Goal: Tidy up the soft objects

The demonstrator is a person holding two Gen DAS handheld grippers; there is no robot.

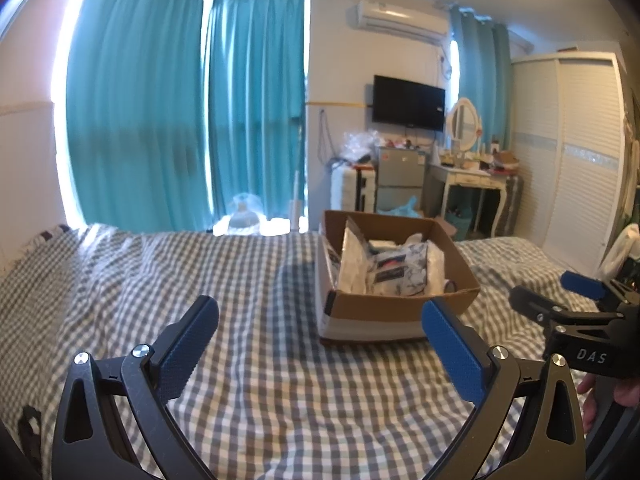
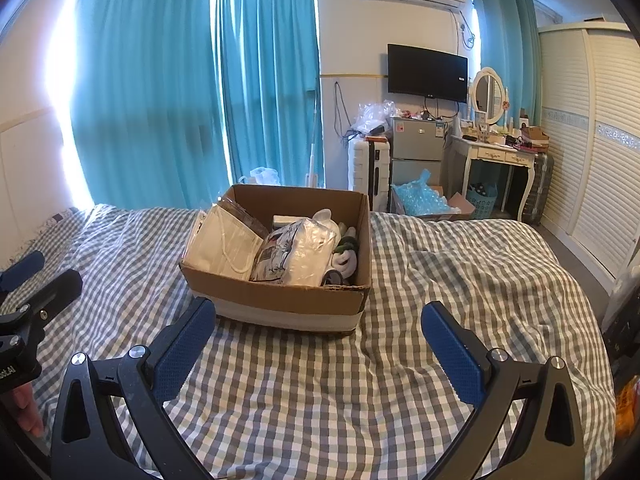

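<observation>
Box (image 2: 280,268) of soft packs (image 2: 300,254) on the bed (image 2: 440,280), dead ahead of the right gripper (image 2: 318,340) and up-right of the left gripper (image 1: 320,344); both fingers apart, empty; right nearer.

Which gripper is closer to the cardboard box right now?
Right, slightly. The right gripper faces the cardboard box head-on. The left gripper hovers off to its left side. Both open, empty.

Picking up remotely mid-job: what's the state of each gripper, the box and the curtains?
Left gripper: open, empty, above the bed.
Right gripper: open, empty.
Cardboard box: open-topped, upright on the bed, holding packets.
Curtains: drawn shut.
</observation>
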